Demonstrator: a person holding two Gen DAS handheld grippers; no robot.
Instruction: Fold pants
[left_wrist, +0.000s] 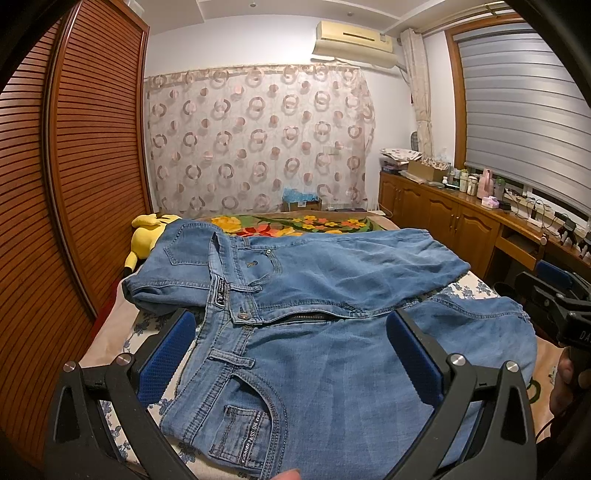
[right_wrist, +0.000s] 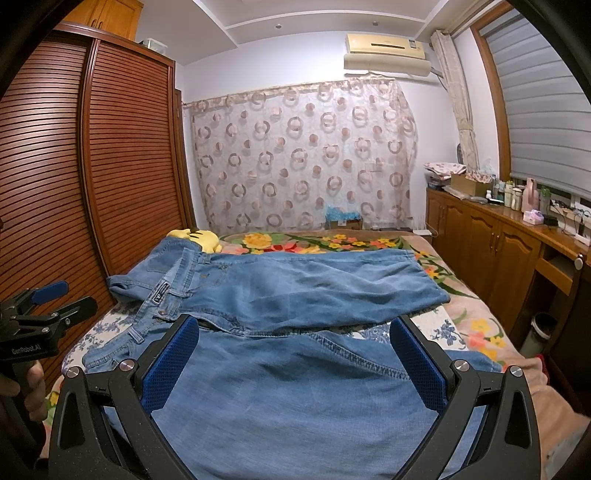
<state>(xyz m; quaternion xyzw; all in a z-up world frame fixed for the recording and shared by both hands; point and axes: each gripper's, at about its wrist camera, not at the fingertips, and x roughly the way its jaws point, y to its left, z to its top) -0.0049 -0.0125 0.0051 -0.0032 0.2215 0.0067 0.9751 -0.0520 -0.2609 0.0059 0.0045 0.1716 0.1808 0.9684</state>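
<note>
currently the blue jeans (left_wrist: 325, 295) lie spread on the bed (right_wrist: 461, 325), waistband at left. both the left gripper (left_wrist: 291, 332) and right gripper (right_wrist: 295, 339) hover above them, jaws wide, holding nothing.

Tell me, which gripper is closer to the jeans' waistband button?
Left. The left gripper hangs open right over the waistband, just short of the button; the right gripper hangs open farther along the jeans, over the legs.

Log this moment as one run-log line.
stage: pre-grasp | jeans: spread on bed, legs apart | left gripper: open above waistband | right gripper: open above near leg | held: nothing
</note>
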